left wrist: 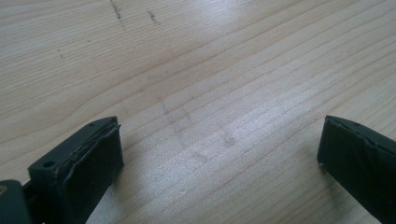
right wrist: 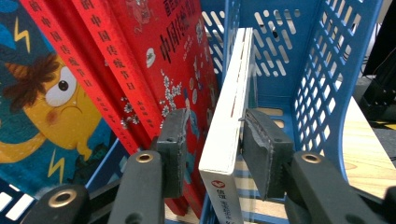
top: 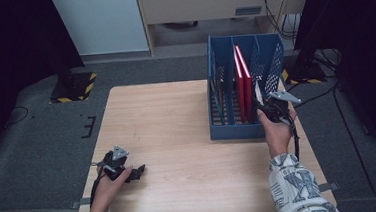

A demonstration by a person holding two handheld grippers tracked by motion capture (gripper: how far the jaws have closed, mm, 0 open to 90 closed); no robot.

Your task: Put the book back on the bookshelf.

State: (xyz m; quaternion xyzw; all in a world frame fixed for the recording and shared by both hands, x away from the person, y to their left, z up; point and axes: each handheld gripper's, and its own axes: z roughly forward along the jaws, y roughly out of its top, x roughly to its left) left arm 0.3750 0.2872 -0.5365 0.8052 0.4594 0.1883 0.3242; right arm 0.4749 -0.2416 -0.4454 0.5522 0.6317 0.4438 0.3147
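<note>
We see our right gripper [right wrist: 212,154] at the front of the blue file rack [top: 268,60], which stands at the far right corner of the wooden table [top: 176,117]. In the right gripper view its two black jaws straddle a white book [right wrist: 231,126] standing upright in the rack's rightmost compartment. The right-hand pad lies against the book's cover, while the left-hand pad sits a little off the spine edge, with a narrow gap showing; so the jaws are closed most of the way around the book, but we cannot tell whether they grip it firmly. The white book stands just beside the blue divider, with the perforated outer wall of the rack on its other side. In the neighbouring compartment lean two red books [right wrist: 154,60] with Chinese lettering on their spines, and next to them a book with a cartoon face on a teal cover [right wrist: 42,98]. From the high view our right gripper [top: 271,107] hangs at the rack's front right corner, held by the hand with the patterned sleeve [top: 294,184], and the red books [top: 243,79] show in the middle of the rack.

Our left gripper [top: 125,168] rests low over the table near the front left corner. In the left gripper view its jaws stand wide apart over bare wood [left wrist: 210,93], holding nothing.
</note>
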